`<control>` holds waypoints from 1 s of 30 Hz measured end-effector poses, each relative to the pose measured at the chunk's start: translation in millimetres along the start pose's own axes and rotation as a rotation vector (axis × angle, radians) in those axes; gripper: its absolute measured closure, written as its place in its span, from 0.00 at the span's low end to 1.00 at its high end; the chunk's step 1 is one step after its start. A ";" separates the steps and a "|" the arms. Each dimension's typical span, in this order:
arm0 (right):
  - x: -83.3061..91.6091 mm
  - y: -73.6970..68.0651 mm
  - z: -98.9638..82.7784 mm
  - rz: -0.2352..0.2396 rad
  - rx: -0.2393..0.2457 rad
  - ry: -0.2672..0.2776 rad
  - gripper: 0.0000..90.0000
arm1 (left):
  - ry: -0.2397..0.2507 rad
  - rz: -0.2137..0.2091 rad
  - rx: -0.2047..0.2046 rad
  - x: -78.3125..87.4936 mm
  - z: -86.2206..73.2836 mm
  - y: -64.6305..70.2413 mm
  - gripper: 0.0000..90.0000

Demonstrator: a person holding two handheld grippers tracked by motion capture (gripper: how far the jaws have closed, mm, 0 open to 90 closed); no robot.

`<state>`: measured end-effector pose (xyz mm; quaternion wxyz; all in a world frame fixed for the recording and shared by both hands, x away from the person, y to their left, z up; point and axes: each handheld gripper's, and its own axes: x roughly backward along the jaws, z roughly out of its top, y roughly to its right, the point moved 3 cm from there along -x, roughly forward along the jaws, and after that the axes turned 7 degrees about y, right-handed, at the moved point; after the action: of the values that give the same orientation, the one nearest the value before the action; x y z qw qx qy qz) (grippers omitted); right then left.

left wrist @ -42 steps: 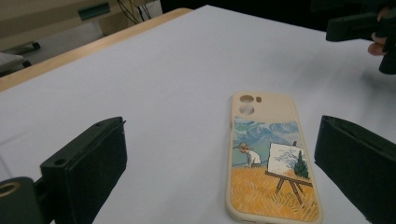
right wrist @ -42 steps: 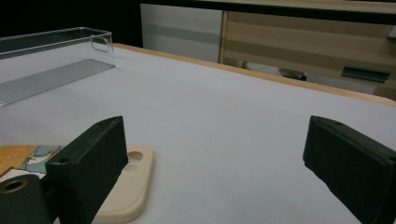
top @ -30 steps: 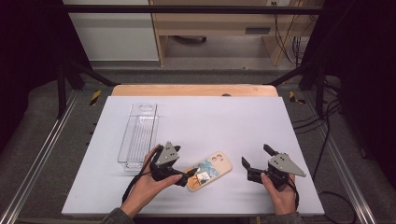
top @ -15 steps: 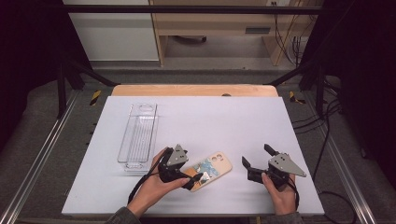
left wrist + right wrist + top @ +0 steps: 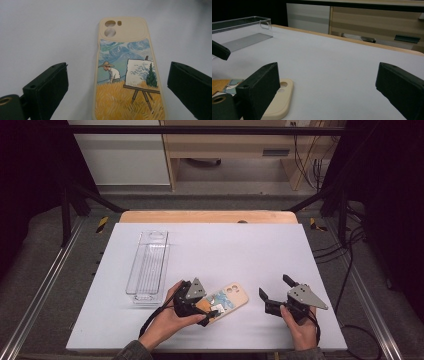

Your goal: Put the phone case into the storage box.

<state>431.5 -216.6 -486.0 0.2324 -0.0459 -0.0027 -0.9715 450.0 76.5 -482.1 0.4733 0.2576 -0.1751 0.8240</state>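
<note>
A cream phone case (image 5: 227, 299) with a painted field scene lies flat on the white table, near the front edge. My left gripper (image 5: 207, 303) is open over its lower end. In the left gripper view the phone case (image 5: 127, 75) lies between the two spread jaws of my left gripper (image 5: 120, 71), touching neither. My right gripper (image 5: 275, 288) is open to the right of the case and holds nothing. In the right gripper view, the right gripper (image 5: 329, 72) faces bare table, and the camera end of the phone case (image 5: 280, 98) shows beside its left jaw.
A long clear plastic tray (image 5: 148, 265) stands empty on the left half of the white table (image 5: 235, 250), just behind my left hand; the tray (image 5: 242, 31) is also at far left in the right gripper view. A wooden strip (image 5: 207, 217) edges the table's far side.
My left gripper has slid right and forward along the phone case and turned, so its open jaws now straddle the case. The right gripper and the case have not moved.
</note>
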 end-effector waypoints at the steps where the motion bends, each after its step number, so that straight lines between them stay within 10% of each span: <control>1: 0.0 0.0 0.0 0.000 0.000 0.000 0.06 | -0.006 -0.002 0.000 -0.4 -0.4 0.0 0.03; 30: -0.5 -0.8 -0.5 0.008 -0.015 -0.007 0.05 | -0.129 -0.059 0.042 -23.5 -5.4 6.7 0.04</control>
<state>431.6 -215.7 -486.5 0.2359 -0.0513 0.0040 -0.9704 452.6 59.9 -500.6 0.4796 0.3250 -0.1802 0.7949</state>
